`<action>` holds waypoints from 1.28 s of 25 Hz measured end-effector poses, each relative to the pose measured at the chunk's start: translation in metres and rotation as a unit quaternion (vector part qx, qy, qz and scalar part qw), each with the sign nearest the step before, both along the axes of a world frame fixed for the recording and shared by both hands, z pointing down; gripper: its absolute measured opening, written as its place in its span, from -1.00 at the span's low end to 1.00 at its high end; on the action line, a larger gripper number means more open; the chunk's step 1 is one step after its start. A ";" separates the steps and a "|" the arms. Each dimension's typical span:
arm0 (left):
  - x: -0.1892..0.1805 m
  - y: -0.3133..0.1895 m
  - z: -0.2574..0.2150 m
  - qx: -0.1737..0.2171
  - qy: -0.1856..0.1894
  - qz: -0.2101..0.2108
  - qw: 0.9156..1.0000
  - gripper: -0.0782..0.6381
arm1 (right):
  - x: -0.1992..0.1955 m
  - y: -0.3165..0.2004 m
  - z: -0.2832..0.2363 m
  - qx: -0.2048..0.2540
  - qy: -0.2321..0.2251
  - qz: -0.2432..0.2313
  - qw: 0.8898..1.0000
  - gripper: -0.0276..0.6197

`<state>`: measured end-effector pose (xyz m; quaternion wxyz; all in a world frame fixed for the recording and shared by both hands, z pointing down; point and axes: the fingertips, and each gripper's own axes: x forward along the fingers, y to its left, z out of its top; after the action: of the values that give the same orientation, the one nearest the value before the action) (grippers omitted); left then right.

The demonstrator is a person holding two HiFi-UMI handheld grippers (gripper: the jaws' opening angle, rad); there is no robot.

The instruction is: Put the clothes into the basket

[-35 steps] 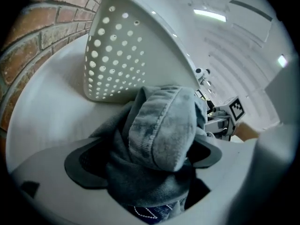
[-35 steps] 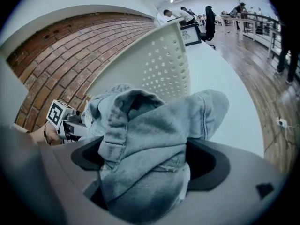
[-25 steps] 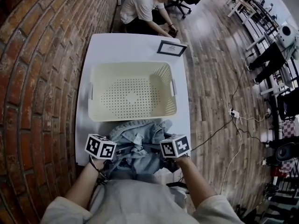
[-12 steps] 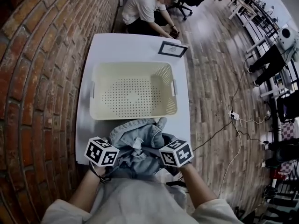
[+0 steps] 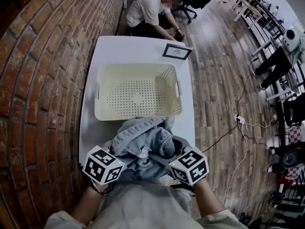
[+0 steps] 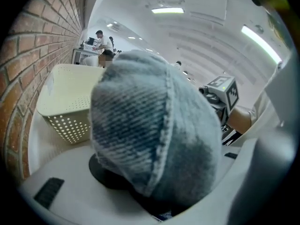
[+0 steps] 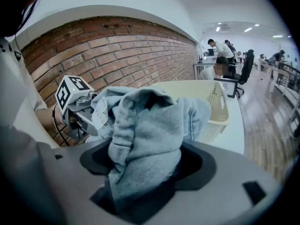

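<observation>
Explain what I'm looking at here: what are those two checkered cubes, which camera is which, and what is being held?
There is no robot arm here. A person holds a two-jaw gripper in each hand, and the marker cubes are part of those grippers. The head view comes from a camera on the person's head, looking steeply down. It shows the left gripper on its left and the right gripper on its right. The other two pictures come from cameras riding on each gripper, looking along its jaws. On the white table stands an empty cream basket, with a small framed card behind it. Both grippers pinch one bunched denim garment just in front of the basket, and their jaws have just been closing on it. Another person crouches beyond the table.
</observation>
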<state>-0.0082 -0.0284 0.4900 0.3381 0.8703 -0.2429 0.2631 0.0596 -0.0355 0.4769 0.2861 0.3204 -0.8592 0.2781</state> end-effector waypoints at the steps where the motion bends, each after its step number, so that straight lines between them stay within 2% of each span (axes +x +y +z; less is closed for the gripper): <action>1: 0.000 0.002 -0.007 0.007 0.000 -0.002 1.000 -0.11 | 0.000 0.001 -0.007 0.008 0.000 -0.001 1.000 0.22; 9: -0.002 0.005 -0.060 0.064 0.002 -0.004 0.998 -0.11 | -0.002 0.006 -0.062 0.067 0.003 0.000 0.998 0.22; 16: -0.004 0.002 -0.100 0.119 -0.005 -0.007 0.993 -0.11 | -0.004 0.004 -0.101 0.117 -0.005 -0.005 0.993 0.22; 28: -0.008 -0.014 -0.155 0.211 0.009 -0.019 0.977 -0.11 | -0.011 -0.009 -0.160 0.208 0.015 -0.019 0.978 0.22; 32: -0.010 -0.025 -0.165 0.227 0.012 -0.021 0.974 -0.11 | -0.013 -0.018 -0.169 0.227 0.018 -0.020 0.974 0.22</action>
<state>-0.0182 -0.0530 0.3249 0.1404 0.9221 -0.3104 0.1835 0.0468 -0.0538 0.3078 0.2264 0.3647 -0.9008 0.0648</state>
